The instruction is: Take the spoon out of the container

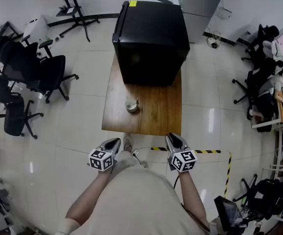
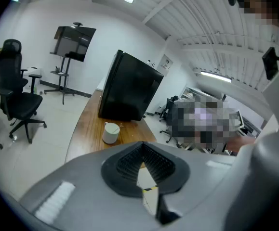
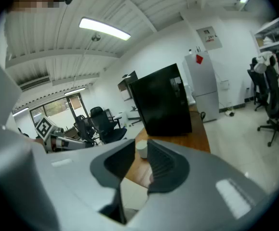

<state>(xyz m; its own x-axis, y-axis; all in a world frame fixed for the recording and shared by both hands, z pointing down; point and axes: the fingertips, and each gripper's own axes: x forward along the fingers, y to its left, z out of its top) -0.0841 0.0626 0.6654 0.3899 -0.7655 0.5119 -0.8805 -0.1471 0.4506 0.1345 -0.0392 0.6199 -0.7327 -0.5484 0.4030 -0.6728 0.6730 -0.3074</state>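
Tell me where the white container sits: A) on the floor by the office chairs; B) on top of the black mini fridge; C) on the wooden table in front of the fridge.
C: the white container stands on the wooden table, just in front of the black mini fridge.

Head view: high, steeply down, wooden table (image 1: 153, 114) at 12 o'clock. Gripper views: low, near its 7 and 5 o'clock corners, facing 12. All share table, black fridge (image 1: 151, 38), white container (image 1: 132, 105).
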